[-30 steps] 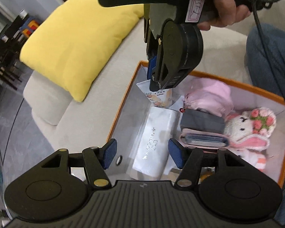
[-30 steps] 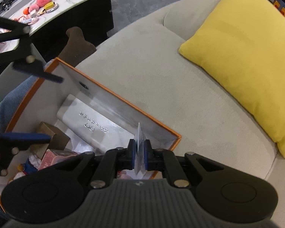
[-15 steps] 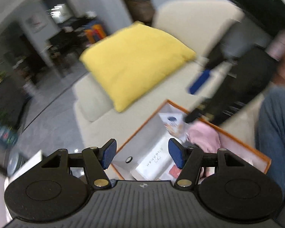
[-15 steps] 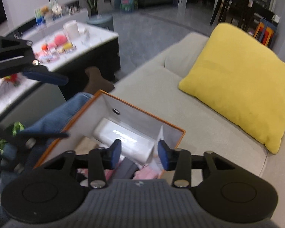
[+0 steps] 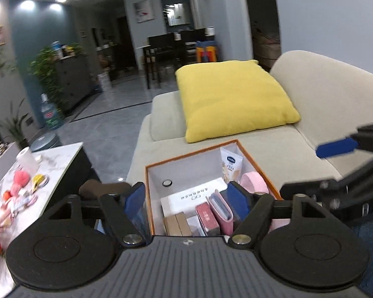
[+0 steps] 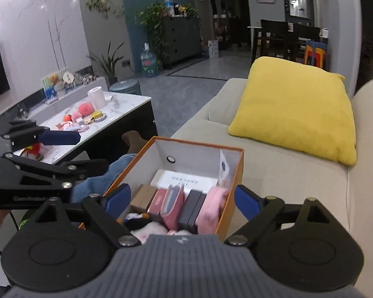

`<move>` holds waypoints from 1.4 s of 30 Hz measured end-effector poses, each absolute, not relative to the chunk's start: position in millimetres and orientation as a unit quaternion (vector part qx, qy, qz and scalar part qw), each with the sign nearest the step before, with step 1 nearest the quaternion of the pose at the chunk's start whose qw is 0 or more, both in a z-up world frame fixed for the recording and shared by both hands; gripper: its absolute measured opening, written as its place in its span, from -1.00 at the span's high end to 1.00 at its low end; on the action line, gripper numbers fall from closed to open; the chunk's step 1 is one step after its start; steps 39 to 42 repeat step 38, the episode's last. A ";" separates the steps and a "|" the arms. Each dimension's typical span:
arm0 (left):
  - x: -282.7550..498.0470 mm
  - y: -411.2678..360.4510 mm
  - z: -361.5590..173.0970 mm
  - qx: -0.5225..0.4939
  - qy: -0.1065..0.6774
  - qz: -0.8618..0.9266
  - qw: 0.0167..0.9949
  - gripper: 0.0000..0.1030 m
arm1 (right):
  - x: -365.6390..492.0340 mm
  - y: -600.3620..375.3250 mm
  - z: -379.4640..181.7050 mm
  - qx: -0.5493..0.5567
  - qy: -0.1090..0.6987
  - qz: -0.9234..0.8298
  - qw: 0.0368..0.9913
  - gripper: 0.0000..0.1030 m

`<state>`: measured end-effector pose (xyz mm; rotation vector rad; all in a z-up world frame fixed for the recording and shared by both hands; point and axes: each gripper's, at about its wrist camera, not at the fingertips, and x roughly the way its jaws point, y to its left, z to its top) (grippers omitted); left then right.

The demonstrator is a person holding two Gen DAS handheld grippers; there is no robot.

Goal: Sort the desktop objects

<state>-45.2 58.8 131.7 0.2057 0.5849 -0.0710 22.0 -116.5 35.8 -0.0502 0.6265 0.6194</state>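
beige sofa cushions [image 6: 273, 164] carry an orange-rimmed box [image 6: 232, 193], its long axis running from 6 toward 12 o'clock in both wrist views, with a yellow pillow [image 5: 233, 99] behind it at about 1 o'clock. inside, a white packet [image 5: 196, 195] lies flat near the far wall, a small pouch [image 5: 231, 164] stands upright in the far right corner, and a pink wallet [image 6: 172, 204], a dark case [image 6: 192, 207] and a brown carton [image 5: 175, 223] stand on edge in a row. the near end of the box is hidden behind the gripper bodies. the left gripper [image 5: 187, 198] and right gripper [image 6: 182, 200] both have their jaws spread wide, having just been opening, nothing between the pads. at 9 o'clock a marble coffee table [image 6: 126, 101] holds blurred pink toys [image 6: 85, 110] and a paper roll [image 6: 97, 96]; grey floor tiles and a dark dining set lie beyond.
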 end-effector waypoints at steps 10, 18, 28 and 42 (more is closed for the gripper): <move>-56.2 57.6 80.4 0.042 0.355 0.014 0.934 -0.70 | -6.6 -119.4 -20.5 -0.005 0.318 0.246 0.915 -0.80; -54.5 54.7 58.9 0.050 0.393 0.032 0.917 -0.70 | 1.7 -119.5 -44.7 -0.007 0.348 0.238 0.907 -0.80; -54.6 54.6 59.8 0.049 0.401 0.032 0.914 -0.70 | 4.3 -120.2 -49.2 -0.007 0.347 0.235 0.908 -0.80; -56.7 53.2 60.7 0.048 0.405 0.033 0.913 -0.70 | 3.8 -120.3 -50.6 -0.007 0.349 0.235 0.907 -0.80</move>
